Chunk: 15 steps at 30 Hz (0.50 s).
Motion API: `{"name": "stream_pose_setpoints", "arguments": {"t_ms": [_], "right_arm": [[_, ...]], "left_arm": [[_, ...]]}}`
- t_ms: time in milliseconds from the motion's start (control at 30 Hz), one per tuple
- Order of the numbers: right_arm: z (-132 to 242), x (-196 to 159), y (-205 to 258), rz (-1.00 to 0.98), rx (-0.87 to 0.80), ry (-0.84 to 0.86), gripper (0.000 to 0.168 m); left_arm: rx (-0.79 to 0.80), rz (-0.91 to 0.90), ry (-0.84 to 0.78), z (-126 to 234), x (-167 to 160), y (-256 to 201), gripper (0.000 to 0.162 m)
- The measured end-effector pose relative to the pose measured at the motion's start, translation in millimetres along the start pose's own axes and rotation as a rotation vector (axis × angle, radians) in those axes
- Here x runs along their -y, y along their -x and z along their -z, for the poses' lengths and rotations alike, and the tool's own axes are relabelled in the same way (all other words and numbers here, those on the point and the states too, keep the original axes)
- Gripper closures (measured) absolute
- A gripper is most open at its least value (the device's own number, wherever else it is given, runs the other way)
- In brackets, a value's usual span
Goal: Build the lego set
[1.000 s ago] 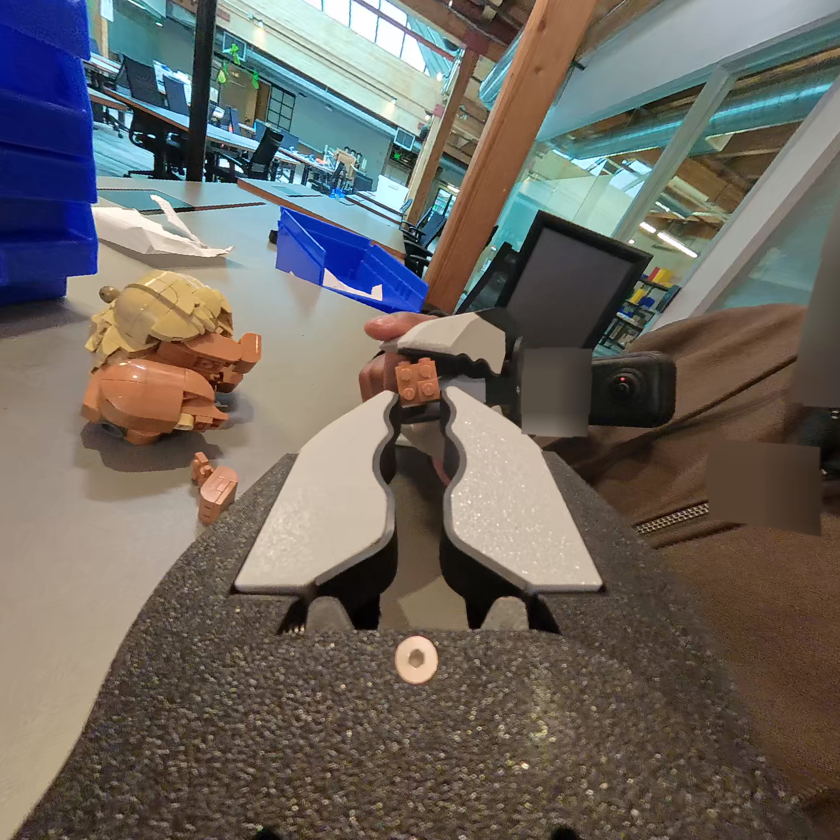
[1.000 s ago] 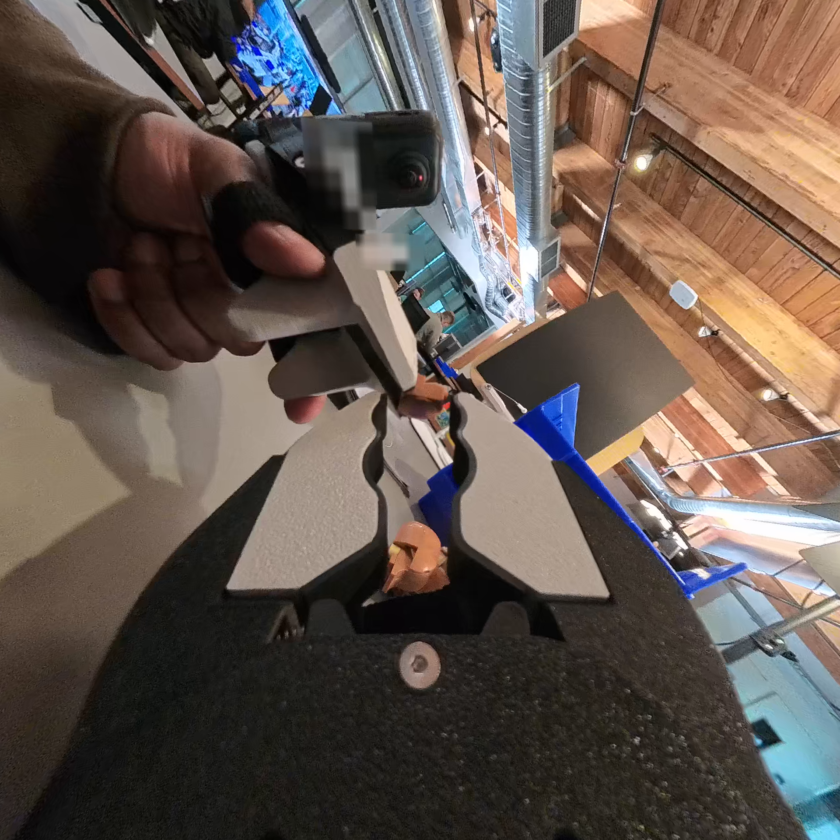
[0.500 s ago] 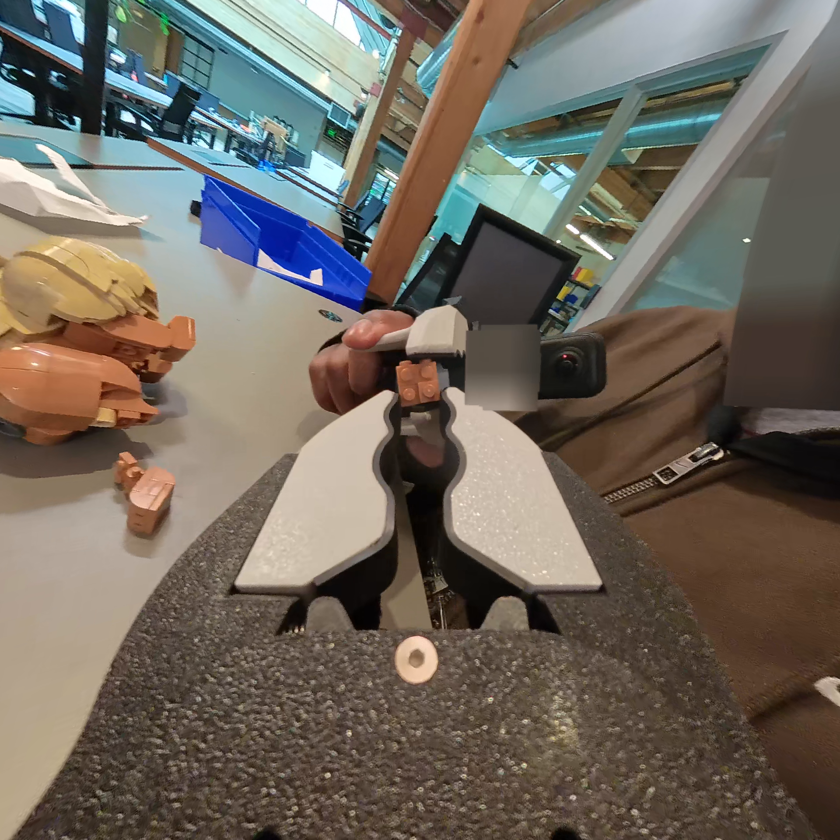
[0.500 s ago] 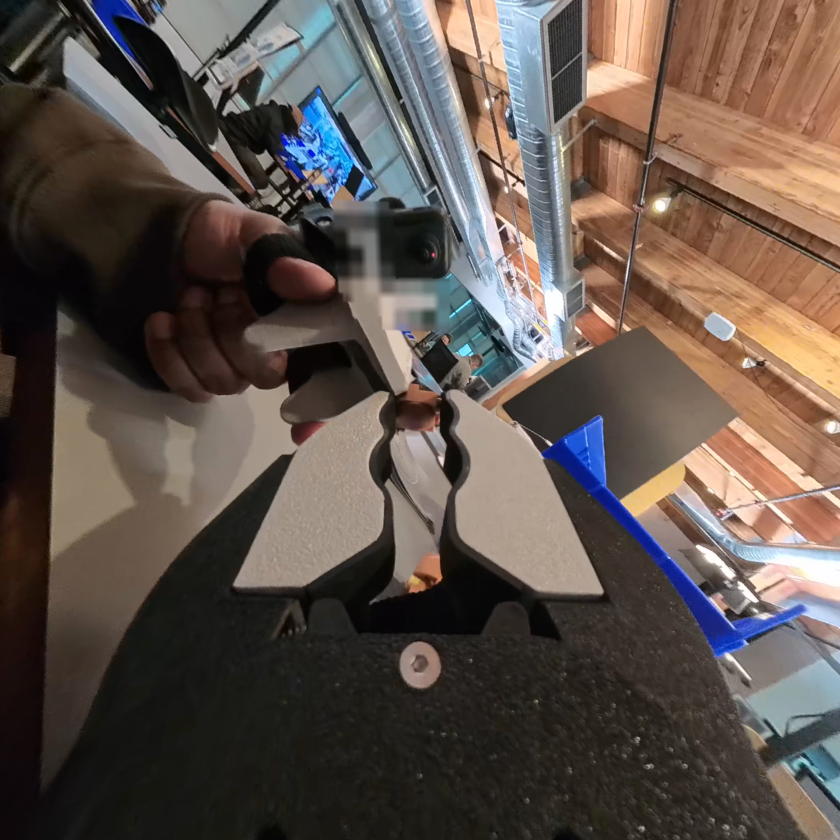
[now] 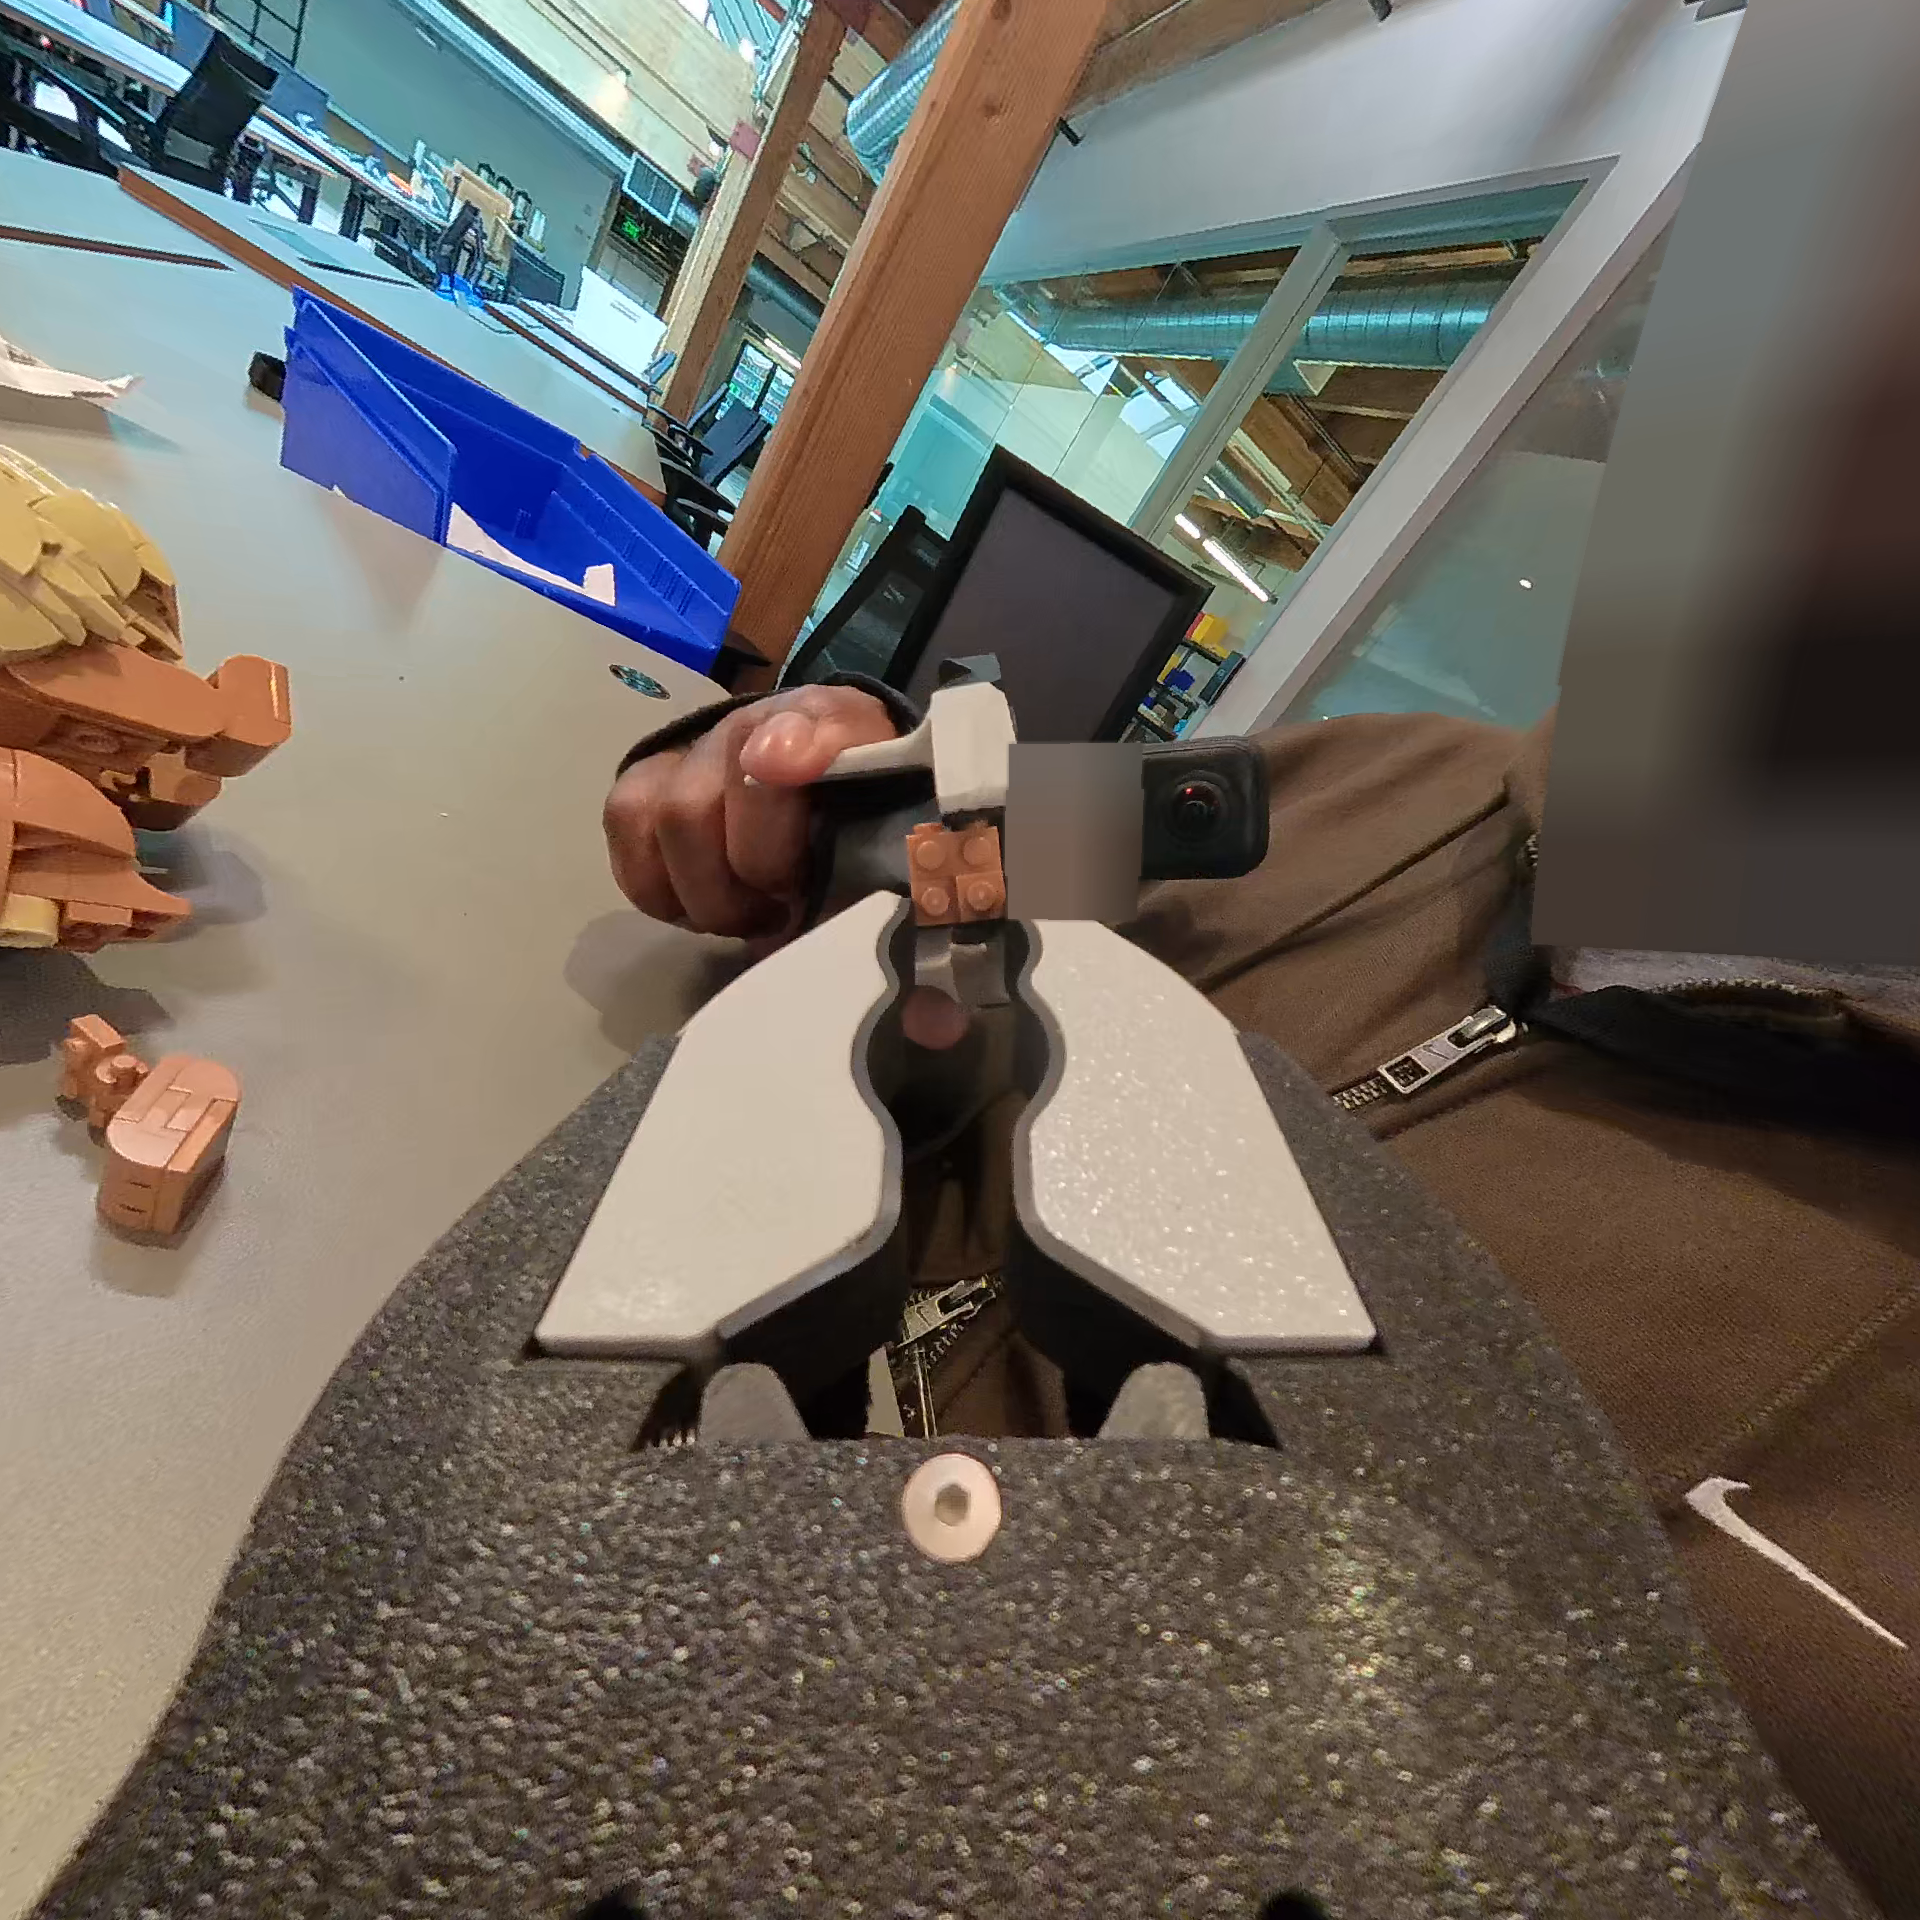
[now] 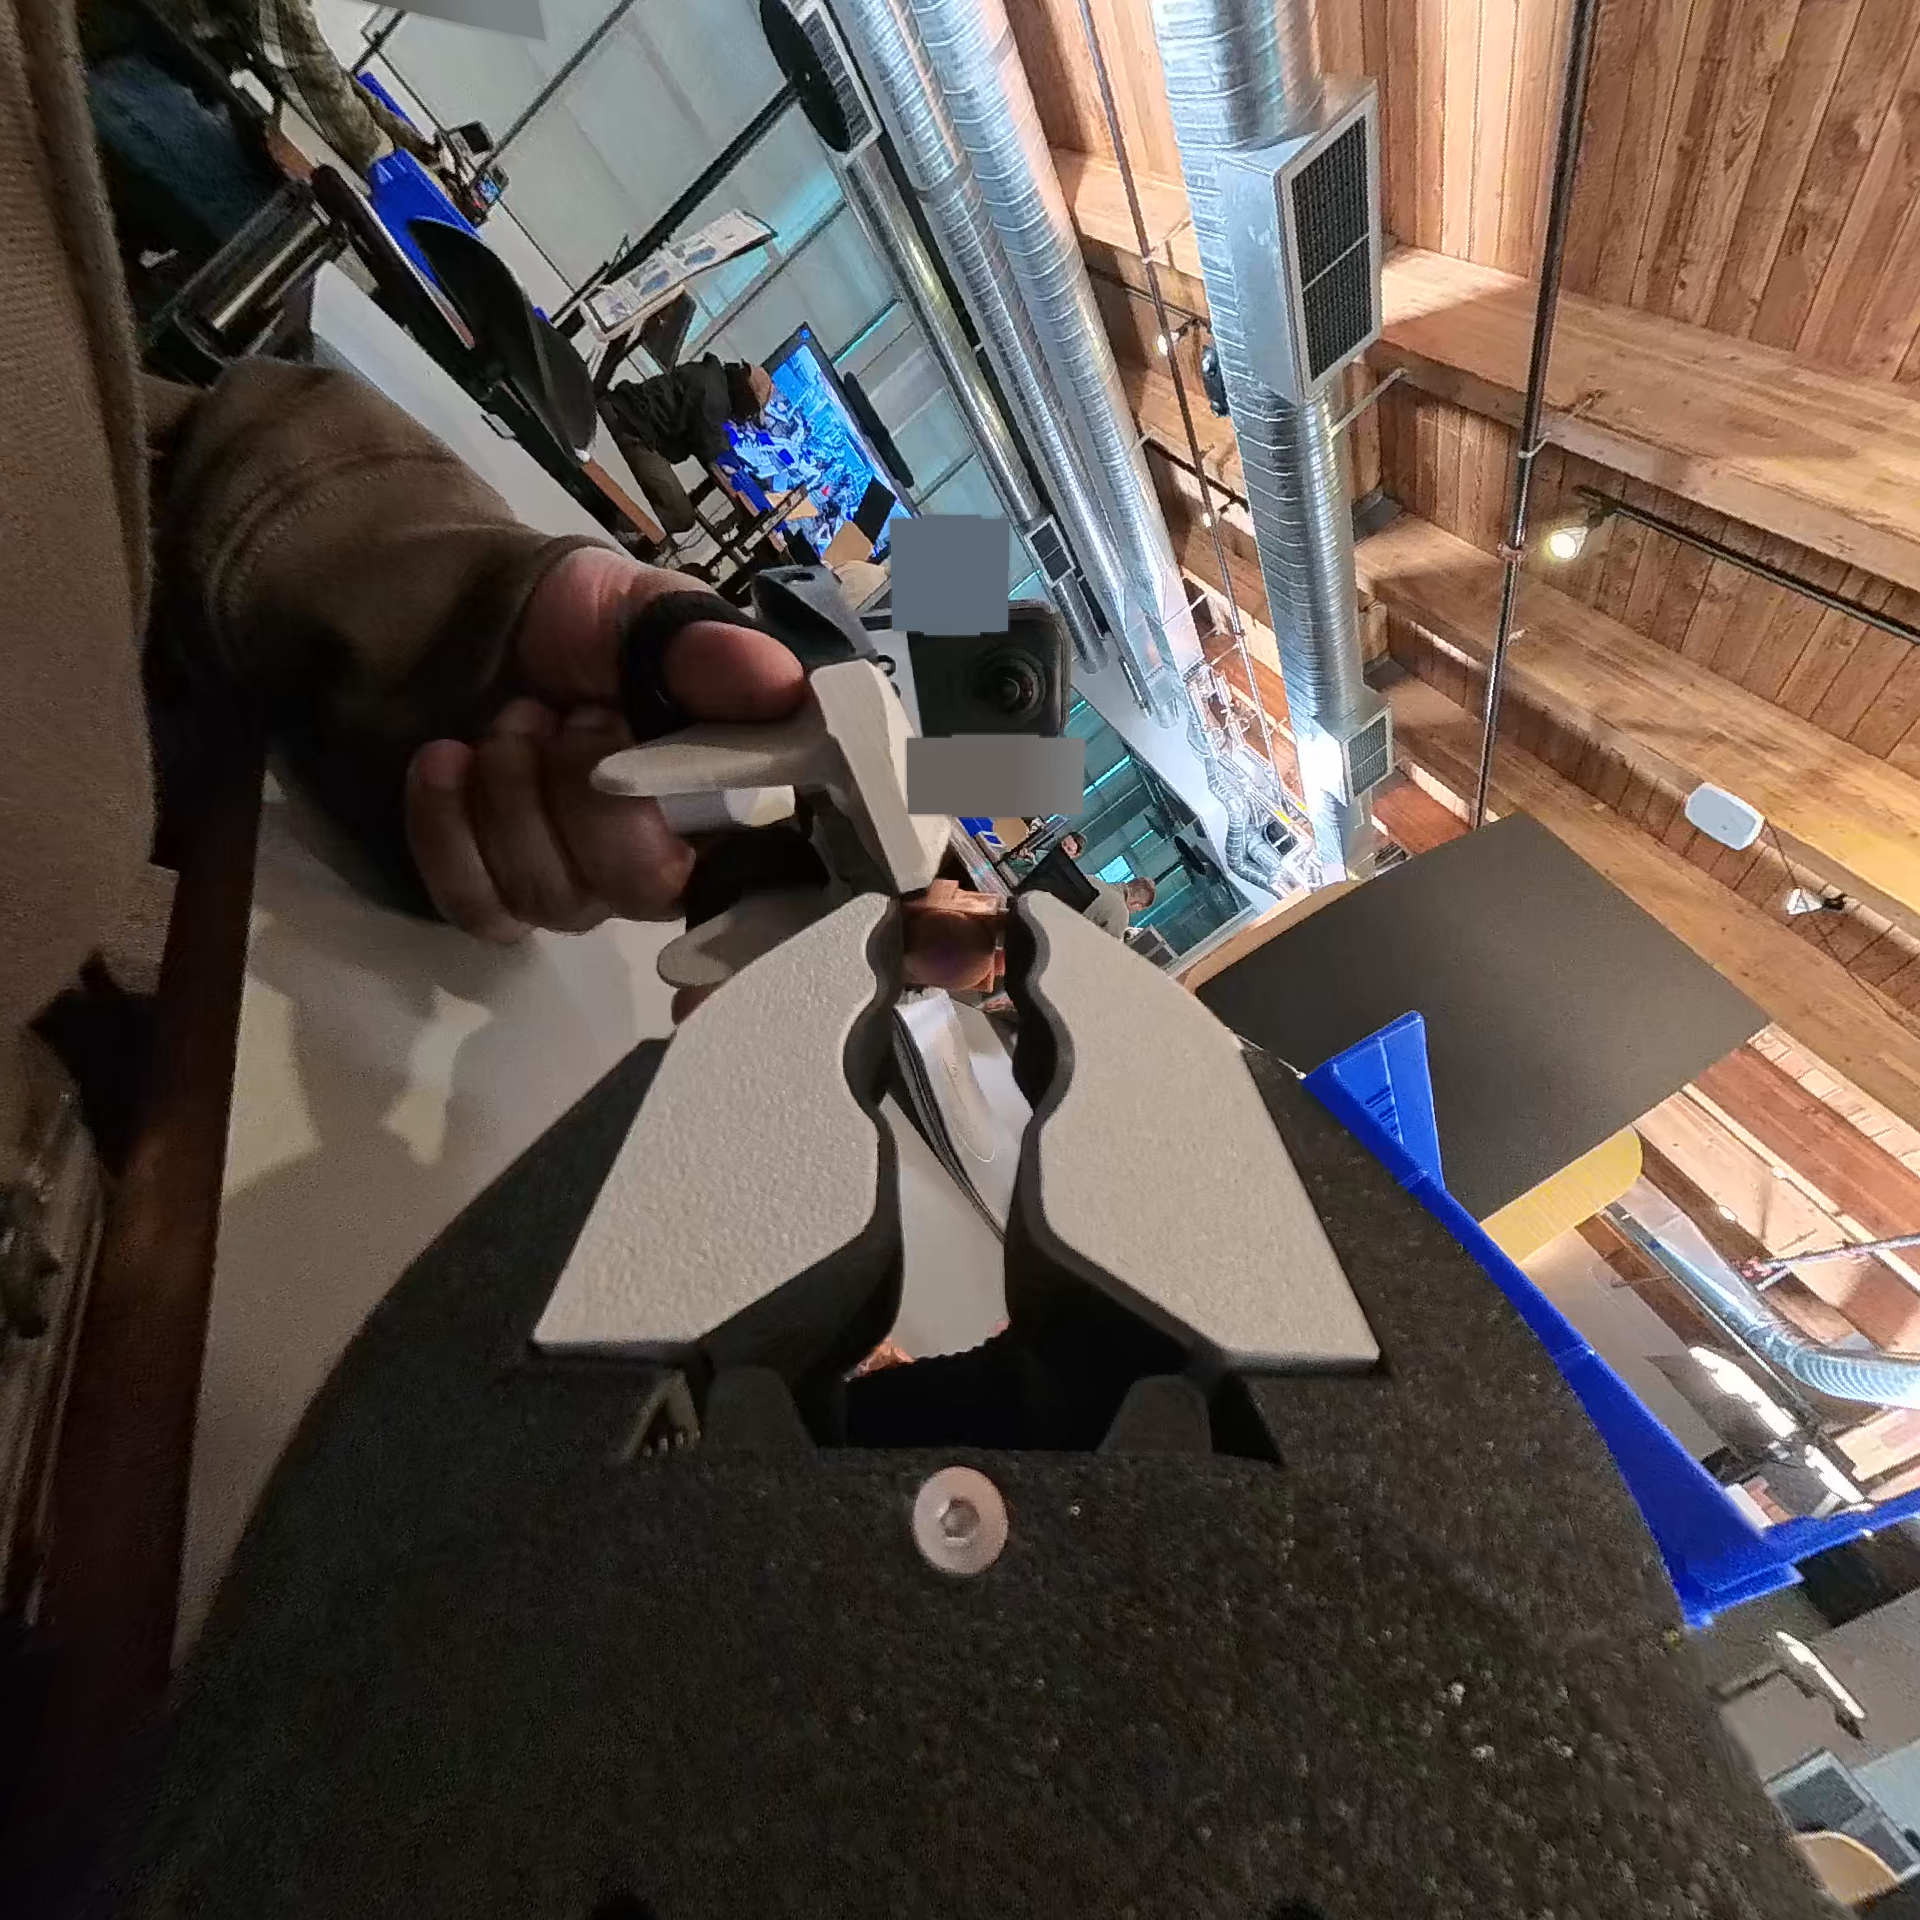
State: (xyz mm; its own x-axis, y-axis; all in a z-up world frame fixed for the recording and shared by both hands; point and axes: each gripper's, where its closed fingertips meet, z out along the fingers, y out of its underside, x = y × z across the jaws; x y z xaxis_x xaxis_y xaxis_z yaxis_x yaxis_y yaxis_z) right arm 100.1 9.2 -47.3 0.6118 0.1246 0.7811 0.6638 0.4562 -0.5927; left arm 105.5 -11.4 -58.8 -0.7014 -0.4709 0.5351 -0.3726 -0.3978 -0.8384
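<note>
Both hand-held grippers still pinch brown brick [image 5: 957, 875], nearer person now.

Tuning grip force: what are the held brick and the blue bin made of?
Brick: hard moulded plastic by its look, satin brown, crisp studs. Bin: probably rigid plastic too, glossy blue, moulded ribs and thin walls.

Tan-and-brown lego model [image 5: 73, 717] cropped by left edge; brick [image 6: 951, 940] largely hidden between claws
</note>
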Motion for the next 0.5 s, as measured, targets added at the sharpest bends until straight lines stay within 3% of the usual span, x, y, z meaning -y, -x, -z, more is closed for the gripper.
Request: {"name": "stream_pose_setpoints", "arguments": {"t_ms": [233,300,367,500], "right_arm": [[9.9,1.9,8.1,0.086,0.063,-0.036,0.15],[16.8,4.3,11.1,0.082,0.105,-0.068,0.15],[21.2,-1.8,6.9,0.073,0.103,-0.049,0.15],[21.1,-5.8,0.5,0.065,0.07,-0.03,0.15]], "left_arm": [[-0.008,-0.01,0.071,-4.9,-9.6,-2.5,0.146],[-0.024,0.018,0.0,4.4,1.7,-2.5,0.146],[0.018,0.035,-0.058,20.0,11.4,4.9,0.146],[0.122,-0.036,-0.006,25.6,5.0,13.6,0.146]]}}
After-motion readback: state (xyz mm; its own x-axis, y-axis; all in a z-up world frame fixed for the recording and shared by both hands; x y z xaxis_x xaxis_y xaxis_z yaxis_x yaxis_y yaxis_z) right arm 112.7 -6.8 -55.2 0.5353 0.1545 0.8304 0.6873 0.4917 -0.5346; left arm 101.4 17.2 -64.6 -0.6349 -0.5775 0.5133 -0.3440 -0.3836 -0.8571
